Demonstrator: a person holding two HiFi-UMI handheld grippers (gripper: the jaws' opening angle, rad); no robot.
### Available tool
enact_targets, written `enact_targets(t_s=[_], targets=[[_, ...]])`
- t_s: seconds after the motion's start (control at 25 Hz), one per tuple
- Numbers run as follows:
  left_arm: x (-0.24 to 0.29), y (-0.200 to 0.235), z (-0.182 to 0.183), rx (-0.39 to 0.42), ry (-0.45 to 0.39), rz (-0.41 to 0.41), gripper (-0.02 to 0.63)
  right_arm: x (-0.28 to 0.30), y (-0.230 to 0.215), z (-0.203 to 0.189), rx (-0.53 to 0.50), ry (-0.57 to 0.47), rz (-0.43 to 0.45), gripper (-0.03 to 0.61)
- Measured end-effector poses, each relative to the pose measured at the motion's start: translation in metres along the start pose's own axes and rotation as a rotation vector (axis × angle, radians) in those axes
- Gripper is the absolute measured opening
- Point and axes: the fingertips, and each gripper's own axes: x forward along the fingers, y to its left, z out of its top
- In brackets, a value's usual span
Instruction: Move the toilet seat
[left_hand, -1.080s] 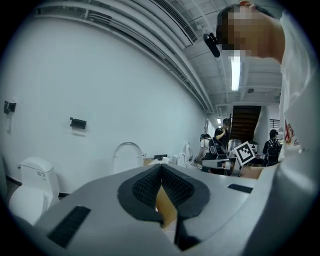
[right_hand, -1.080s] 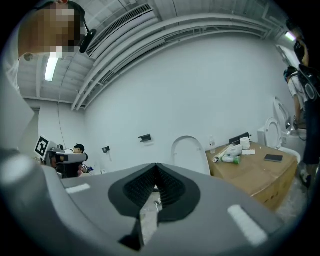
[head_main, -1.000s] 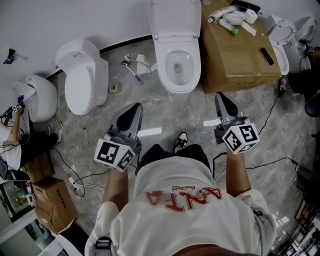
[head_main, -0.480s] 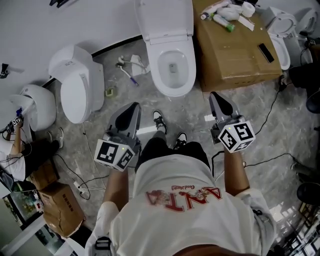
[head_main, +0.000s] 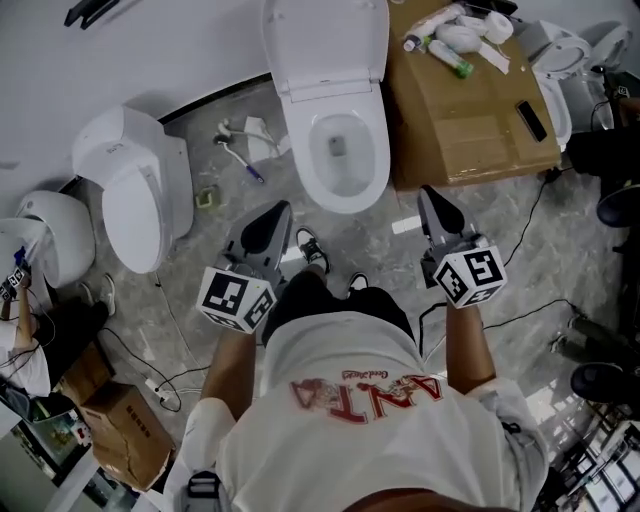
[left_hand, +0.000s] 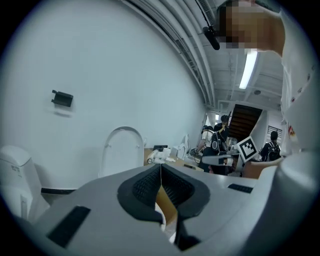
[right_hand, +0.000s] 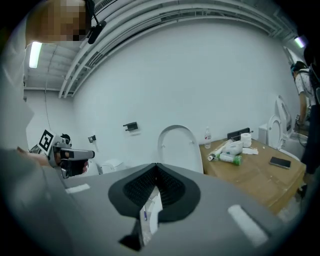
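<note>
Grey marbled floor (head_main: 500, 260), white wall behind. Big brown cardboard box (head_main: 470, 120) w/ bottles on top sits just right of the white ceramic toilet (head_main: 338, 178), bowl open. Another white toilet (head_main: 135, 200) is further left, lid down. The white oval toilet seat (head_main: 325, 40) stands upright at back of the open bowl, against the wall. Left gripper (head_main: 277, 210) & right gripper (head_main: 433, 193), grey w/ marker cubes, hover either side in front of the bowl. Both have jaws fully closed w/ nothing in them, well short of the seat.
</note>
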Motion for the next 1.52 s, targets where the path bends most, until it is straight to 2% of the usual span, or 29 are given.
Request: enact_targets(t_s=[0.24, 0.44, 0.6, 0.76, 0.92, 1.04, 1.12, 1.32, 1.52], targets=[[0.031, 0.081, -0.014, -0.064, 0.017, 0.025, 0.011, 0.07, 0.007, -0.007, 0.005, 0.023, -0.032, 0.003], [0.059, 0.112, -0.035, -0.09, 0.042, 0.037, 0.011, 0.103, -0.016, -0.032, 0.049, 0.072, -0.063, 0.003], [0.067, 0.113, -0.08, -0.199, 0.078, 0.078, 0.011, 0.11, -0.05, -0.086, 0.086, 0.171, -0.05, 0.005], [0.087, 0.116, -0.123, -0.261, 0.102, 0.097, 0.012, 0.131, -0.087, -0.144, 0.117, 0.227, -0.051, 0.006], [0.101, 0.12, -0.169, -0.316, 0.137, 0.15, 0.012, 0.144, -0.098, -0.209, 0.114, 0.322, -0.027, 0.039], [0.112, 0.12, -0.202, -0.391, 0.158, 0.145, 0.016, 0.148, -0.109, -0.247, 0.136, 0.357, -0.024, 0.067], [0.12, 0.121, -0.222, -0.441, 0.168, 0.137, 0.085, 0.15, -0.118, -0.27, 0.158, 0.38, -0.036, 0.078], [0.138, 0.139, -0.281, -0.465, 0.208, 0.167, 0.092, 0.157, -0.136, -0.327, 0.226, 0.416, -0.065, 0.093], [0.158, 0.152, -0.344, -0.526, 0.265, 0.186, 0.132, 0.168, -0.159, -0.391, 0.285, 0.479, -0.121, 0.185]])
